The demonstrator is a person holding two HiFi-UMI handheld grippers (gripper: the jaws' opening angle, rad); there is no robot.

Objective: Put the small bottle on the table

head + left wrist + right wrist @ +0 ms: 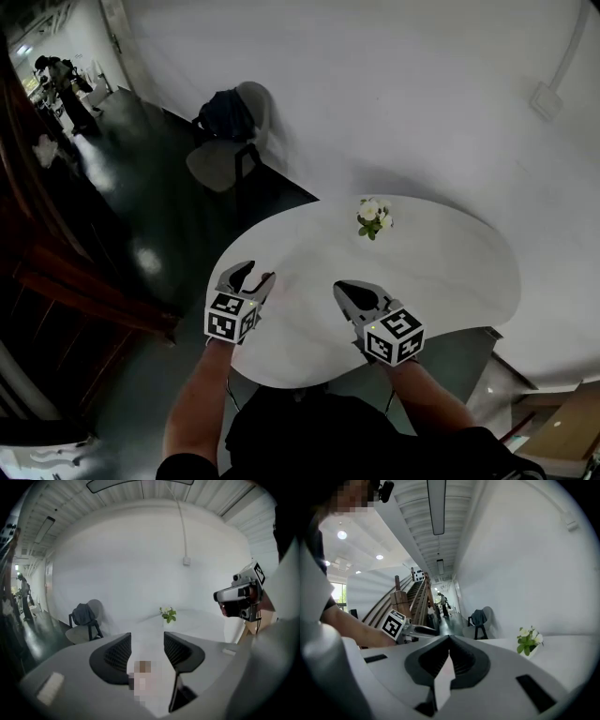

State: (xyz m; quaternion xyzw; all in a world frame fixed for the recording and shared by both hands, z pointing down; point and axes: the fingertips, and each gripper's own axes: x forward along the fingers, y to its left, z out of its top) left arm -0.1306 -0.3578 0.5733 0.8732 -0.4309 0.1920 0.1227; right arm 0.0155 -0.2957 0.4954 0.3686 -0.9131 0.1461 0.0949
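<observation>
We are finishing the placing: our left gripper (259, 274) is gaping wide around what seems the small bottle (142, 677), standing near the table's (441, 272) near-left edge. Our right gripper (345, 289) is hovering closed and empty. Next comes backing off without nudging.

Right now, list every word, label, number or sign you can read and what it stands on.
No text is readable.
Black-and-white patterned marker cube on the left gripper and its twin on the right gripper: patterns, no letters.
Small black-and-white panel above the wooden staircase: too small to read.
</observation>
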